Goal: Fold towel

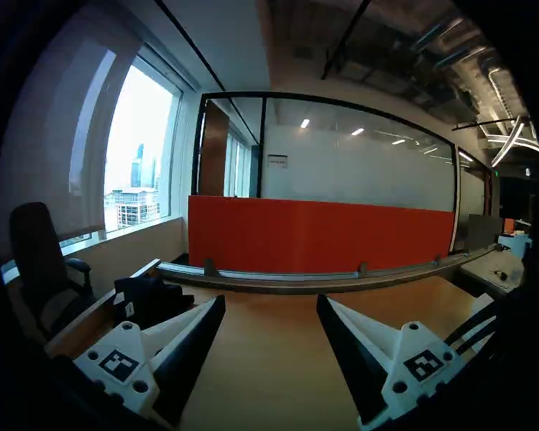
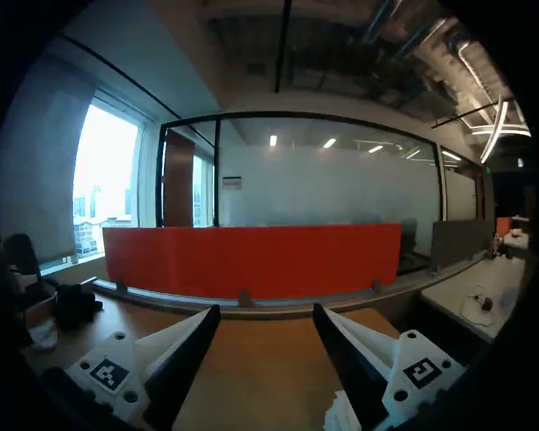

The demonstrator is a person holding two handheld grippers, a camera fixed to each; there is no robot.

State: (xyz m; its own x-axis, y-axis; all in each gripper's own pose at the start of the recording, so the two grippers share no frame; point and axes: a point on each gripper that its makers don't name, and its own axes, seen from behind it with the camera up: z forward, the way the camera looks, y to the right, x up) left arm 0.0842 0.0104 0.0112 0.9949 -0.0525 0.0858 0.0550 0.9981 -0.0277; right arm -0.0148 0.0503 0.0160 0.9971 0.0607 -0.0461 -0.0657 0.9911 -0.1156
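Plainly, both grippers hang low over a wooden tabletop (image 1: 269,366) and face an orange partition (image 1: 320,237) that runs along its far edge.

The left gripper (image 1: 269,298) has its jaws spread wide and released, with bare wood showing in the gap between them. Its tips point straight at the partition and stop well short of it.

The right gripper (image 2: 266,307) is the same, jaws parted and grasping nothing, tips aimed at the partition across open tabletop.

A small patch of white, layered cloth shows at the very bottom of the right gripper view. It looks like the towel (image 2: 339,415), though too little is visible to be sure. It lies on the side of the tabletop farthest from the partition, tucked against the inner edge of one finger near its base. That puts it well behind the fingertips rather than between them, and neither finger presses on it.

A dark bundle (image 1: 151,298) rests on the tabletop close to the partition's window-side end. Beyond that end stand a black chair (image 1: 36,258) and a bright window (image 1: 136,165). Off the partition's other end in the right gripper view sits a white desk (image 2: 478,294) — apart from the wooden one.
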